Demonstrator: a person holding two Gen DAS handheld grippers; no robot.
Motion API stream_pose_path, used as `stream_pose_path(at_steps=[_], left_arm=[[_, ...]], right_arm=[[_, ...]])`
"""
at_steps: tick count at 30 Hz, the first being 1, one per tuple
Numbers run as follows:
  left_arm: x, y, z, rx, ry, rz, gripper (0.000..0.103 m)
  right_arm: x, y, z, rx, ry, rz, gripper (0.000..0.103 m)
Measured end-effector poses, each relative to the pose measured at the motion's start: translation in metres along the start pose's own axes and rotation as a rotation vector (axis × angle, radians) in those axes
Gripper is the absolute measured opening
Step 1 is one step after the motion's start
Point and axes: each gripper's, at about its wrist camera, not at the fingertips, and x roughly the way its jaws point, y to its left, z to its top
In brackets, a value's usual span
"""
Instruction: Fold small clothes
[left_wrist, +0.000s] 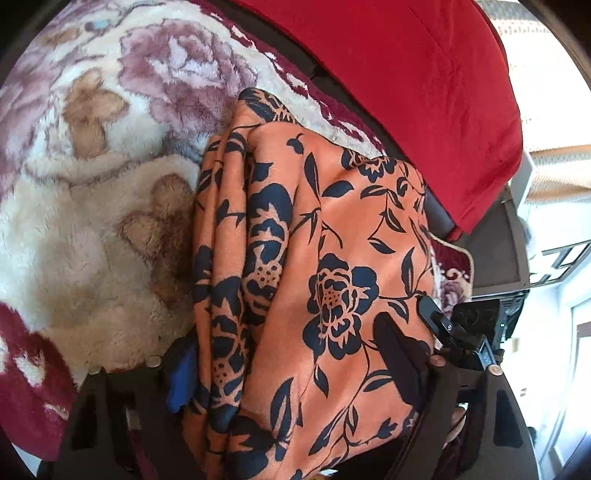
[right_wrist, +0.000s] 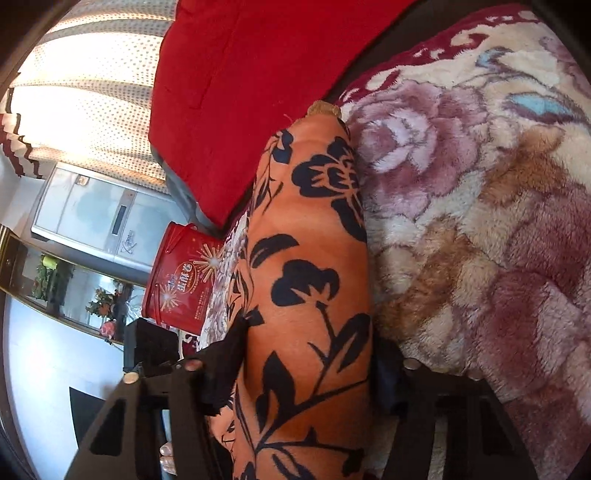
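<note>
Plush floral blanket (left_wrist: 85, 206) covers the bed or couch (which one, unclear); a red cushion (left_wrist: 424, 92) lies behind, with a red printed tub (right_wrist: 181, 284) and a pale cabinet (right_wrist: 96, 218) off to the side by a dotted curtain (right_wrist: 88, 96).

The orange garment with navy flowers (left_wrist: 314, 258) lies bunched in lengthwise folds on the blanket. The left gripper (left_wrist: 295, 369) straddles one end, jaws fairly wide with cloth filling the gap. The right gripper (right_wrist: 306, 354) has narrower jaws pressed onto a rolled bundle of the same garment.

Judgement: light, limp, smooth cloth, likely to slip and sag; best taken at edges or corners, not mid-bundle.

Open blanket lies beside the garment on one side; cushion and tub crowd the other.
</note>
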Motion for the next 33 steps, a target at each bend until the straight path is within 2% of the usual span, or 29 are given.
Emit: stream_pose_path(at_steps=[5,7,13,18,22,33], left_arm=[[0.002,-0.013,-0.001,0.042,-0.028,0.089,0.058],[-0.002,-0.018,-0.003,0.053,-0.035,0.103,0.044],[-0.019,-0.047,0.000,0.102,-0.082,0.107,0.031],[-0.022,-0.076,-0.002,0.185,-0.097,0.135,0.030],[-0.015,-0.093,-0.008,0.193,-0.087,0.083,0.025],[0.036,-0.168,-0.026,0.315,-0.068,0.044,0.024]], right_arm=[[0.003,0.004,-0.005,-0.027,0.002,0.001,0.053],[0.003,0.005,-0.004,-0.029,0.001,0.005,0.052],[-0.003,0.016,-0.003,-0.067,-0.003,0.017,0.050],[-0.017,0.020,-0.001,-0.097,-0.017,0.023,0.048],[-0.043,0.015,0.005,-0.082,-0.065,0.041,0.046],[-0.132,-0.023,0.013,-0.026,-0.204,0.041,0.046]])
